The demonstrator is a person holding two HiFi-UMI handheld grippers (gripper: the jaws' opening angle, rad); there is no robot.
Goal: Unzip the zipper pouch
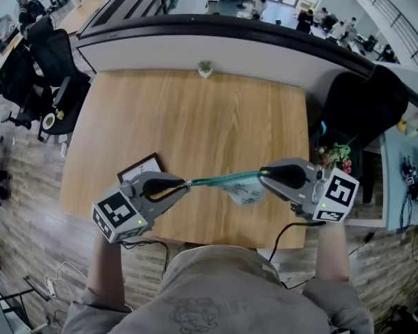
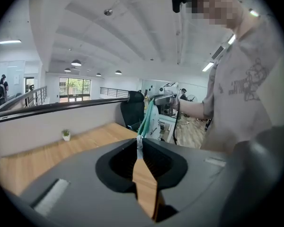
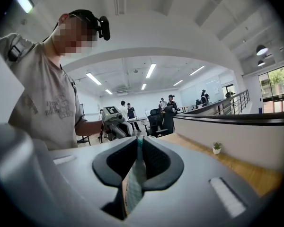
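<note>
Nearest the camera is the person's grey shirt (image 1: 216,291), filling the lower edge of the head view. A bare left forearm (image 1: 103,270) and right forearm (image 1: 331,252) reach forward on either side of it.

The wooden tabletop (image 1: 195,117) lies beneath, and both tools are held above its near edge.

- The left gripper (image 1: 184,184) angles inward and slightly down from the near left corner. Its jaws are drawn narrow onto a small pale tab (image 2: 139,143) at the end of the pouch's teal zip line. I cannot tell whether the tab is the slider pull.
- The right gripper (image 1: 265,175) points inward from the near right side, roughly level. Its jaws are pinched onto the fabric at the opposite end.
- The zipper pouch (image 1: 242,190) is clear of the tabletop, in the air between the two grippers. Its zip edge is stretched taut from one to the other and its pale body hangs below, closer to the right gripper.
- A dark-framed card (image 1: 141,167) lies flat by the near left corner, just beyond the left gripper.
- A small potted plant (image 1: 205,68) stands at the middle of the far edge.
</note>
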